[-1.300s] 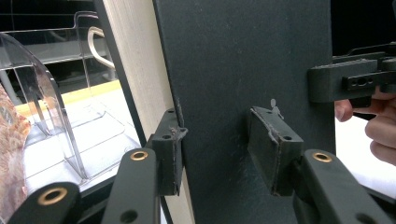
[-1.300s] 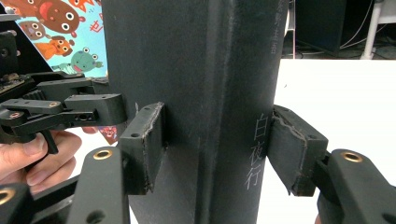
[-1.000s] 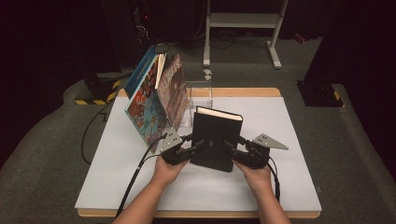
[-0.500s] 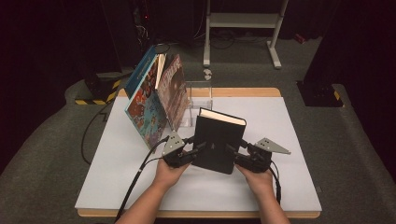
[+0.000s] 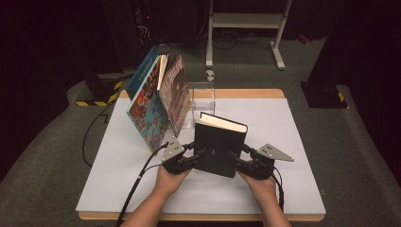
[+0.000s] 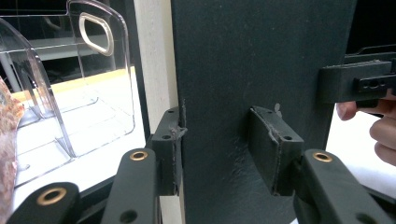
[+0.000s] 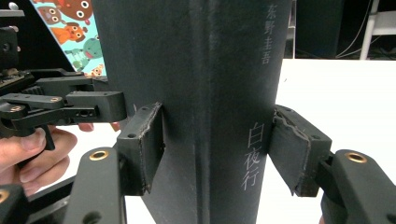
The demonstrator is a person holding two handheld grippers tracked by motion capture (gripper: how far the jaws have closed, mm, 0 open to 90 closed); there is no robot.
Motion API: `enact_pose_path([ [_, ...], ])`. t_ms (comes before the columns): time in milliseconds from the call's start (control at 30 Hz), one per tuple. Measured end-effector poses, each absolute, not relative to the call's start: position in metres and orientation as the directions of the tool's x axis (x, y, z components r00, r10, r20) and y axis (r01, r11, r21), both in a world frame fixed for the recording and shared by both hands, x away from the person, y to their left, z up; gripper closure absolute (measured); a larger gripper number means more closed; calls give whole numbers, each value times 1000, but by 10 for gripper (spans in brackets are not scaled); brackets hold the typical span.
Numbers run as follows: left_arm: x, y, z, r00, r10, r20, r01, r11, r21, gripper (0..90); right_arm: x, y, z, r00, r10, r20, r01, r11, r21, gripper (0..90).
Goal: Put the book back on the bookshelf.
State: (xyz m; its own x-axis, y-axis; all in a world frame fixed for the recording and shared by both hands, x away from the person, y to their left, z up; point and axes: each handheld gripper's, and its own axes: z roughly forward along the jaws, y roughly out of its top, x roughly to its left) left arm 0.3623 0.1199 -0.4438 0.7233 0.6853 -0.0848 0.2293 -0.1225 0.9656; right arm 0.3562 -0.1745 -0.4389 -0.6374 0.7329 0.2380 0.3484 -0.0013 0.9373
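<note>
A black book [image 5: 219, 146] is held upright above the near middle of the white tabletop [image 5: 293, 132], its cream page edges facing up. It is gripped from both sides: the left gripper [image 5: 182, 158] is clamped on its page-side edge, with one pad on the cover and the other against the pages in the left gripper view [image 6: 219, 149], and the right gripper [image 5: 250, 163] is clamped across its spine [image 7: 215, 149]. Each gripper is carried by a hand, the left hand [image 5: 168, 179] and the right hand [image 5: 260, 184], reaching in from the near edge.

On the spine, pale vertical characters can be read in the right gripper view: 東野圭吾 near the top and 白夜行 lower down.

Behind and to the left of the book, two picture books [image 5: 158, 101] are seen leaning together, tilted towards the right, against a clear plastic stand [image 5: 201, 97]. The nearer cover carries colourful cartoon animals [image 7: 74, 28]; no writing on it can be read. The clear stand, with an oval cut-out in its upright panel [image 6: 95, 32], is seen just beyond the black book in the left gripper view.
</note>
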Motion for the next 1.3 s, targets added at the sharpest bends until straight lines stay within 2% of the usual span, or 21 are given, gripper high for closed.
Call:
enact_pose_path([
  [267,347,125,-451,715,695,-77,210,-109,972,523,343,-173,-439,-662,715,227,326,3,945,366],
  [467,337,128,-454,705,705,-75,197,-93,976,461,336,-171,-440,-675,709,202,309,23,951,352],
  [867,340,134,-457,688,719,-102,223,-75,972,354,337,-165,-441,-692,697,187,308,51,950,293],
  [1000,341,135,-459,685,722,-95,231,-91,969,334,340,-164,-437,-711,678,187,317,71,946,302],
  [1200,340,140,-465,675,732,-94,250,-107,962,309,341,-164,-429,-727,669,157,284,84,955,273],
  [1300,339,147,-467,670,735,-105,263,-103,959,297,338,-161,-425,-733,673,100,220,95,971,290],
])
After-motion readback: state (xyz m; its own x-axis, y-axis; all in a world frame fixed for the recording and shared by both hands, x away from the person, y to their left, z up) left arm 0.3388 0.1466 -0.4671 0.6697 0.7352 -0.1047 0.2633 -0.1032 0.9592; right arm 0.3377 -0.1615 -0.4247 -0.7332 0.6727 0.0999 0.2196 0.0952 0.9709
